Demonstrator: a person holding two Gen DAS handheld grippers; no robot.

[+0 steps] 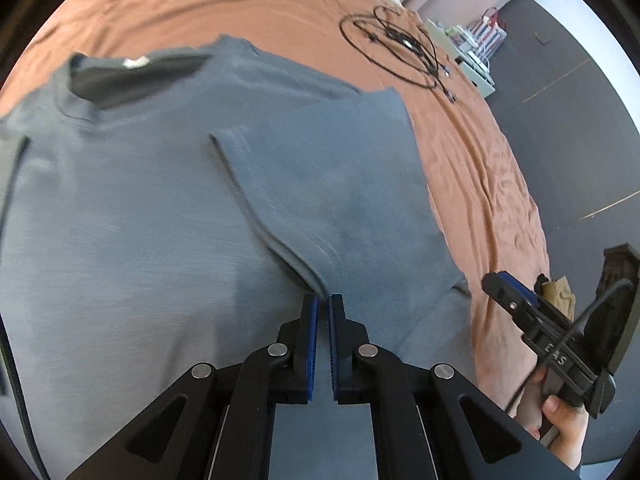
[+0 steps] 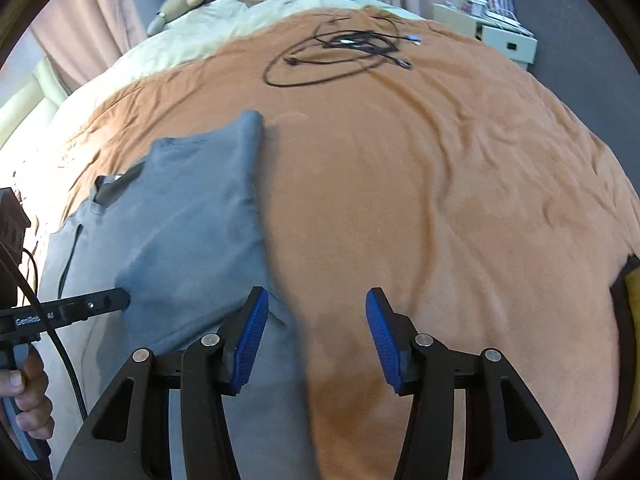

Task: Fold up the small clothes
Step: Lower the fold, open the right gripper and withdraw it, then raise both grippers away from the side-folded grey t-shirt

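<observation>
The left gripper (image 1: 324, 304) sits nearest in its own view, its blue pads pressed together on a fold edge of the grey T-shirt (image 1: 160, 200), the cloth pinched just at the fingertips. Seen from the right wrist camera, the same gripper (image 2: 124, 300) reaches in from the left with its tip against the grey cloth. The right gripper (image 2: 316, 320) hangs with its jaws spread about halfway; its left pad is over the shirt's right edge, its right pad over bare blanket, and neither pad presses on anything. A hand (image 1: 560, 428) holds the right gripper's handle at the lower right of the left view, and another hand (image 2: 28, 400) grips the left tool's handle at the lower left of the right view.

The T-shirt lies on the orange-brown blanket (image 2: 440, 200), on the left of the bed as the right camera sees it, its right sleeve and side folded in over the body. The collar (image 1: 120, 76) is at the far end, with a small pale label inside.

Farther off on the blanket, well apart from the shirt, lies a loose coil of black cables (image 2: 340, 52). Beyond it a pale quilt (image 2: 240, 16) covers the far end of the bed, and a white cabinet (image 2: 504, 36) stands at the far right.
</observation>
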